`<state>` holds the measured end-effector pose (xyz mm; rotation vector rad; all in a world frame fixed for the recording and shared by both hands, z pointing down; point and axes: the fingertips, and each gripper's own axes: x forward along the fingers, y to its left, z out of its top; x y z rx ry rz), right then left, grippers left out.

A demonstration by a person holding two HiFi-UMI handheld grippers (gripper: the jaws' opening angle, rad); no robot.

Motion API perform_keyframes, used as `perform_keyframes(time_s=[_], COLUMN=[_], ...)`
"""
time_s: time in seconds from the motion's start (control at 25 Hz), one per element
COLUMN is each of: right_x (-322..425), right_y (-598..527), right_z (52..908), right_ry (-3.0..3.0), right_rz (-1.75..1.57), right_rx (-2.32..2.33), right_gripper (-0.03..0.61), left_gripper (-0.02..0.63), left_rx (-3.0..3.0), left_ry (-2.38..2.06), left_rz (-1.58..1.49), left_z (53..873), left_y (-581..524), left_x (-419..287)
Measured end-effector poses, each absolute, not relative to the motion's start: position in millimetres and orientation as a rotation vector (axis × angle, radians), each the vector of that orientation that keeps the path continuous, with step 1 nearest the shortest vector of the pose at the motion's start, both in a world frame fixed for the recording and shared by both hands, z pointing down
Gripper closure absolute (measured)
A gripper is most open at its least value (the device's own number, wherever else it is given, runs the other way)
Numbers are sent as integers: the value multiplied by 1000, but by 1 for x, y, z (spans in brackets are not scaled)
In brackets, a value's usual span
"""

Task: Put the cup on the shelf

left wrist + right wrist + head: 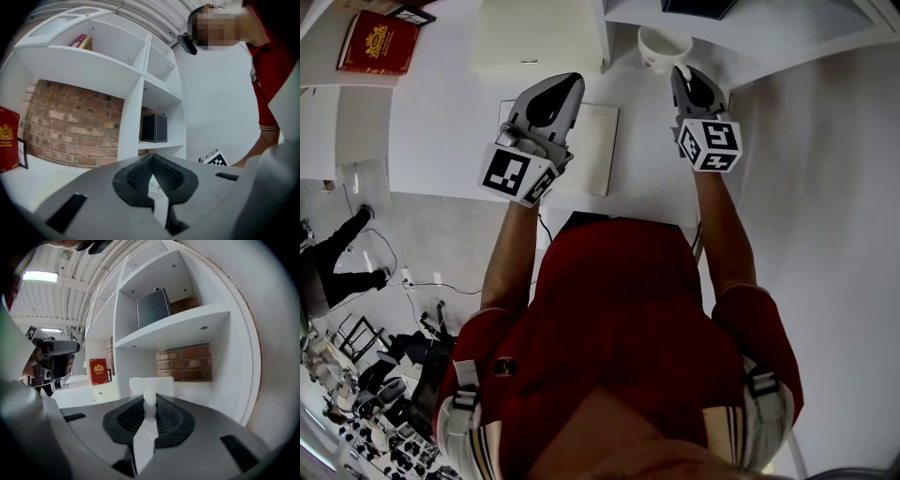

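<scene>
Two grippers reach over the white table (441, 122) in the head view. The right gripper (680, 73) has its jaws pinched on the handle of the cup (662, 45). The cup is white, mouth up, and sits at the gripper's 12 o'clock, at the front of the shelf (787, 33). Gripping the handle keeps the cup upright and leaves its base free to be set down, I judge.

The right gripper view puts the cup before the lowest bay, the one with the brick back. Above it is the board that carries a black box (152, 308). Whether the base already rests on the floor of that bay is not clear from either view.

The left gripper (570, 82), at 9 o'clock of the right one, has its jaws closed with nothing between them. It hangs above a white sheet (600, 150), likely just kept out of the way.

A red book (380, 42) at 10 o'clock has a gold crest on its cover, but the lettering is too small to read. A small reddish mark on the cup's side is equally unreadable. Only the black-and-white square markers on the gripper cubes are plain.
</scene>
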<state>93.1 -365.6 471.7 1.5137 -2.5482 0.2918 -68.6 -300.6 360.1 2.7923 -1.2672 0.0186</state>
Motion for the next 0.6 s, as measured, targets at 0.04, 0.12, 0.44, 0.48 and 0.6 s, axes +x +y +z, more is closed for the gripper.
perform_keyframes(time_s=[0.04, 0.12, 0.44, 0.48, 0.6], right_x=[93, 92, 88, 88, 88], right_y=[-368, -373, -387, -388, -390], right_z=[475, 480, 499, 502, 507], right_ry=[-2546, -2541, -2521, -2518, -2511], right_rz=[294, 298, 311, 312, 309], right_rx=[1511, 1505, 1501, 1502, 1504], right_gripper=[537, 537, 537, 537, 537], left_gripper=[607, 607, 607, 607, 607], left_rx=[2791, 2782, 2752, 2750, 2745], left_ry=[-1267, -1268, -1293, -1297, -1301], left_rz=[22, 27, 84, 90, 100], left_z=[362, 364, 375, 376, 378], left_y=[-302, -304, -303, -302, -302], left_x=[-68, -67, -74, -75, -77])
